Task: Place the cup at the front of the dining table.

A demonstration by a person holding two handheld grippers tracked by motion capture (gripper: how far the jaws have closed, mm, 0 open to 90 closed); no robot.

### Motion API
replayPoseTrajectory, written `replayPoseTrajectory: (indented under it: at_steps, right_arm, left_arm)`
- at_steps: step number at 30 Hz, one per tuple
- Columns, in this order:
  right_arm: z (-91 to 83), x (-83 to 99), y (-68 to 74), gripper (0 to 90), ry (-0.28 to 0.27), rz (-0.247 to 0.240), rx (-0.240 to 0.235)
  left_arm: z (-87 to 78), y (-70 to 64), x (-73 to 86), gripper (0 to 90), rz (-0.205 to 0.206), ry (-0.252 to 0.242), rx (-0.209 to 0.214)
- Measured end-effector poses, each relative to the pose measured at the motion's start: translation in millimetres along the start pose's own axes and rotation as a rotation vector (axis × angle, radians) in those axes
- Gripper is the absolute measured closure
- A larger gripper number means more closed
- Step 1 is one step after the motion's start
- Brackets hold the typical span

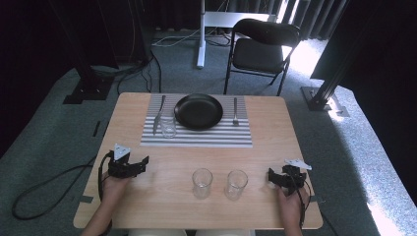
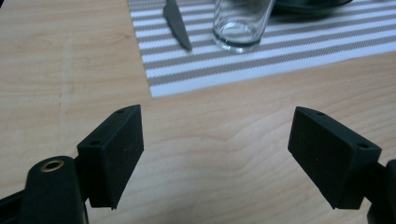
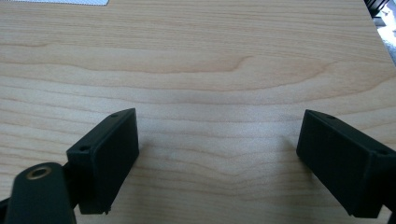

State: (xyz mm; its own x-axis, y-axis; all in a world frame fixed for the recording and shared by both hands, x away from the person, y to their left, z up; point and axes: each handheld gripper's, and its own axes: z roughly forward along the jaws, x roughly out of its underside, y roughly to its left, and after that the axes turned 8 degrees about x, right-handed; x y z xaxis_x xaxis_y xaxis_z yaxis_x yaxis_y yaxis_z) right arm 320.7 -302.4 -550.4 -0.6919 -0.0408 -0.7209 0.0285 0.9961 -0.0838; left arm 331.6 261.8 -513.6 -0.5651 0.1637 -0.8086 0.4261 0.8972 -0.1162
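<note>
A black plate sits on a striped placemat at the far middle of the wooden table. A knife lies left of the plate and a fork right of it. A clear glass stands on the mat by the knife. Two more empty glasses stand side by side near the front edge. My left gripper rests at the front left, open and empty, facing the mat's glass and knife. My right gripper rests at the front right, open over bare wood.
A black folding chair stands behind the table's far side beside a white stand leg. Cables trail across the grey carpet at the left. Black frame posts stand at both far corners.
</note>
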Motion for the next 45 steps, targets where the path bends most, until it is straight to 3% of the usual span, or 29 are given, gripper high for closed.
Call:
replayPoseTrajectory:
  at_steps: [6,9,11,22,24,25,34,37,45]
  right_arm:
    - [0.0,0.0,0.0,12.3,0.000,0.000,0.000]
    - [0.0,0.0,0.1,12.3,0.000,0.001,0.000]
    - [0.0,0.0,0.1,12.3,0.000,0.001,0.000]
    - [0.0,-0.1,0.3,12.3,0.000,0.003,-0.001]
    - [0.0,0.0,0.2,12.3,0.000,0.003,0.000]
    - [-0.1,-0.1,0.2,12.3,0.001,0.002,0.000]
    - [-0.1,-0.1,0.2,12.3,0.001,0.002,0.000]
    - [-0.1,-0.1,0.2,12.3,0.001,0.002,0.000]
    - [-0.1,-0.1,0.1,12.3,0.001,0.002,0.000]
  left_arm:
    - [-4.0,3.0,11.6,18.9,0.007,0.024,-0.022]
    - [-8.6,6.2,17.6,18.9,-0.018,0.023,-0.016]
    - [-12.9,7.6,21.8,18.9,-0.015,0.023,-0.034]
    - [-24.7,10.0,41.8,18.8,-0.034,0.034,-0.048]
    - [-27.3,9.8,45.0,18.9,-0.025,0.038,-0.070]
    - [-31.3,10.9,47.2,18.8,-0.039,0.036,-0.086]
    - [-42.5,19.1,55.6,18.8,-0.057,0.043,-0.126]
    - [-46.3,22.1,59.4,18.8,-0.062,0.053,-0.165]
    - [-52.3,26.0,65.6,18.8,-0.058,0.070,-0.213]
